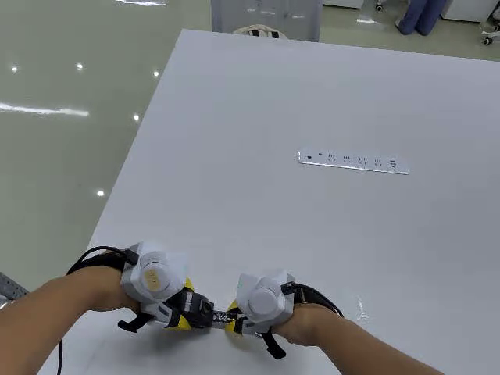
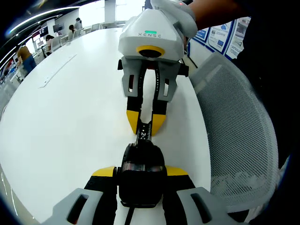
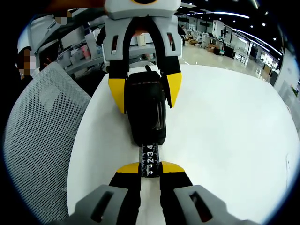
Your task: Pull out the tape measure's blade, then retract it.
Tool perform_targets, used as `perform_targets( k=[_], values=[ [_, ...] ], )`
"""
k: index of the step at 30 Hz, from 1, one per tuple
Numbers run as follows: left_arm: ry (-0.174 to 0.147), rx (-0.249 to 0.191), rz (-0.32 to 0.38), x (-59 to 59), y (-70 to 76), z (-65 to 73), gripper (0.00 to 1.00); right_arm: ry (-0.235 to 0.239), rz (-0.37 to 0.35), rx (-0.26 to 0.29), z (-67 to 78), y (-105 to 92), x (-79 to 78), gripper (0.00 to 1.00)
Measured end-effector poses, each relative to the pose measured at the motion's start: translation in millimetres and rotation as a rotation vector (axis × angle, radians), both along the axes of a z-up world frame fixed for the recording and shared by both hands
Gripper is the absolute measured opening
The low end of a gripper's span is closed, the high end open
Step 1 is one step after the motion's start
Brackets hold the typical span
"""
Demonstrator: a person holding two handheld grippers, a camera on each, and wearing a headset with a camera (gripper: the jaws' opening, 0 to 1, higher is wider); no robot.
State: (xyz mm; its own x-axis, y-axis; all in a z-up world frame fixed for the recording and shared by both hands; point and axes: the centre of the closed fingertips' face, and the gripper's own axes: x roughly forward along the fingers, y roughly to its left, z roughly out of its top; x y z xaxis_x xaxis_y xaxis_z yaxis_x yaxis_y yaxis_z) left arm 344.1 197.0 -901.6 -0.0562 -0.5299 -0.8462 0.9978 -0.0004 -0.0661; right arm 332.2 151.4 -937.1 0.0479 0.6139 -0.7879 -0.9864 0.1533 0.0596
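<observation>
The tape measure's black case [image 3: 147, 110] is sitting just above the near edge of the white table [image 1: 312, 94], close to my body. I am judging that the pull is only just starting, since only a short run of blade [image 3: 150, 161] is showing, with its first few printed figures, between the two tools. The left gripper [image 2: 140, 171] is clamping the case, its yellow-tipped fingers pressed against the two flat sides. The right gripper [image 3: 151, 168] is facing it nose to nose, its fingers pinching the blade near the free end. The hook itself is hidden between the pads, so I cannot tell whether they are on the hook or just behind it. To do this step well, I am thinking of holding the left tool steady and level and drawing the right one straight away along the line of the blade, out over the open table. That keeps the strip flat and stops it kinking or twisting at the case mouth. I would hold a firm pinch throughout, because a slip would let the spring snap the blade back. For the return I would walk the right tool back slowly, not let go. A mesh chair back [image 2: 234, 140] is standing just beside the table edge, and a power strip [image 1: 353, 162] is lying well apart from the work.
</observation>
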Motion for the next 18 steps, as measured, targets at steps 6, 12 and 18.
perform_targets(
  k=[6,12,18],
  values=[
    [0.000,0.003,0.002,0.5,0.2,-0.3,0.34,-0.003,0.006,-0.008,-0.1,-1.6,1.0,0.14],
    [0.000,-0.001,0.010,0.7,-0.2,-0.9,0.34,-0.002,-0.002,-0.025,-2.7,-12.4,0.9,0.14],
    [0.002,-0.001,0.010,0.7,-0.2,-0.9,0.34,-0.005,-0.006,-0.026,-0.9,-14.8,0.1,0.14]
  ],
)
